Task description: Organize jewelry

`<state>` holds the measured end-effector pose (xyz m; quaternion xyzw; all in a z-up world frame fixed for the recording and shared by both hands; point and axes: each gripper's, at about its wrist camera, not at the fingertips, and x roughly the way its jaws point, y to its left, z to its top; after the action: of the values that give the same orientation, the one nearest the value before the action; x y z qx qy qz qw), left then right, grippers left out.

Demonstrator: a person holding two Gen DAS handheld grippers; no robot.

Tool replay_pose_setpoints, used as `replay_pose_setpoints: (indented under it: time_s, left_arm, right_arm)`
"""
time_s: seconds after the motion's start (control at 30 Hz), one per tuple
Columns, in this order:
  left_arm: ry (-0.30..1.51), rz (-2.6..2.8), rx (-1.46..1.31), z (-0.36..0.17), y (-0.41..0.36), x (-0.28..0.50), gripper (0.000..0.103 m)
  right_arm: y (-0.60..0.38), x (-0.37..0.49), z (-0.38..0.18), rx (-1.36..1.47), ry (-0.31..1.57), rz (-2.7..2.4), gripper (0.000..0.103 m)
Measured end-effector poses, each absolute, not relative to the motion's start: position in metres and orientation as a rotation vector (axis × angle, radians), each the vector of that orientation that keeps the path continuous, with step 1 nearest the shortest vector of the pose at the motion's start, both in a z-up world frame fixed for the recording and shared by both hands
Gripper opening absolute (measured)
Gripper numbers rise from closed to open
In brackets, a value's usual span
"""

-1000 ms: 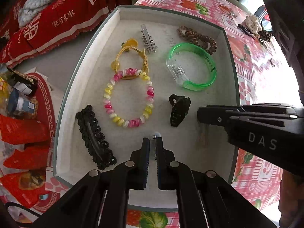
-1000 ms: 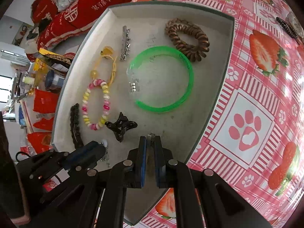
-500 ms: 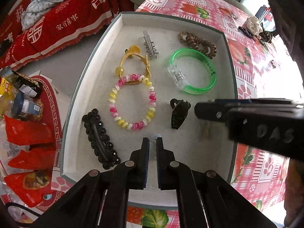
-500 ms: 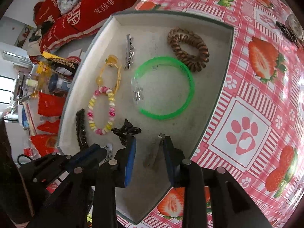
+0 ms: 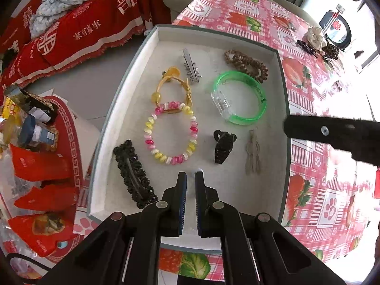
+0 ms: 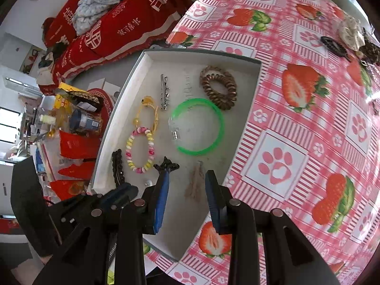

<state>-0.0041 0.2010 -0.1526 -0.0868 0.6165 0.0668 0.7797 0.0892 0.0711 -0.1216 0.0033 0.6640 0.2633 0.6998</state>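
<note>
A shallow white tray holds a green bangle, a pink-and-yellow coil bracelet, a yellow bead cord, a silver clip, a brown coil hair tie, a black claw clip and a black beaded barrette. A beige tassel earring lies flat on the tray floor. Above it my right gripper stands open, touching nothing. My left gripper hangs over the tray's near part, shut on a small silvery piece at its tips.
The tray sits at the edge of a pink strawberry tablecloth. A cream scrunchie and a dark barrette lie at the far right. Red packets and bottles crowd a lower surface to the left of the tray.
My right gripper opened, left the tassel earring on the tray floor, and rose away from it. The left gripper stayed shut and nearly still.
</note>
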Motion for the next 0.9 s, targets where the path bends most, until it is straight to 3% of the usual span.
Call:
replay_pose_setpoints:
  time_s: [0.07,0.1,0.13,0.17,0.2,0.5,0.63,0.77,0.83,0.9]
  left_arm:
    - [1.328,0.144,-0.190,-0.150,0.202,-0.004,0.013]
    - [1.328,0.144,-0.192,-0.147,0.202,-0.004,0.022]
    - [1.328,0.149,-0.191,-0.146,0.202,-0.004,0.040]
    - [1.326,0.160,-0.188,-0.144,0.202,-0.004,0.090]
    - [1.295,0.189,-0.181,-0.137,0.203,-0.007,0.103]
    - [1.293,0.200,-0.182,-0.109,0.204,-0.012,0.103]
    - [1.287,0.221,-0.187,-0.094,0.207,-0.018,0.103]
    - [1.260,0.239,-0.173,-0.074,0.210,-0.023,0.103]
    - [1.248,0.243,-0.170,-0.065,0.212,-0.026,0.103]
    - [1.237,0.252,-0.163,-0.057,0.213,-0.029,0.103]
  right_arm:
    - [0.065,0.087,-0.119,0.007,1.481,0.575,0.034]
    - [0.062,0.086,-0.118,0.008,1.482,0.571,0.034]
    - [0.060,0.085,-0.117,0.010,1.483,0.565,0.034]
    - [0.058,0.084,-0.116,0.012,1.484,0.559,0.034]
    - [0.057,0.083,-0.116,0.014,1.485,0.554,0.034]
    - [0.043,0.077,-0.097,0.008,1.485,0.500,0.035]
    - [0.045,0.070,-0.080,-0.052,1.454,0.489,0.053]
    - [0.050,0.062,-0.058,-0.113,1.401,0.487,0.061]
    - [0.052,0.059,-0.049,-0.136,1.383,0.485,0.077]
    - [0.054,0.056,-0.038,-0.154,1.363,0.486,0.081]
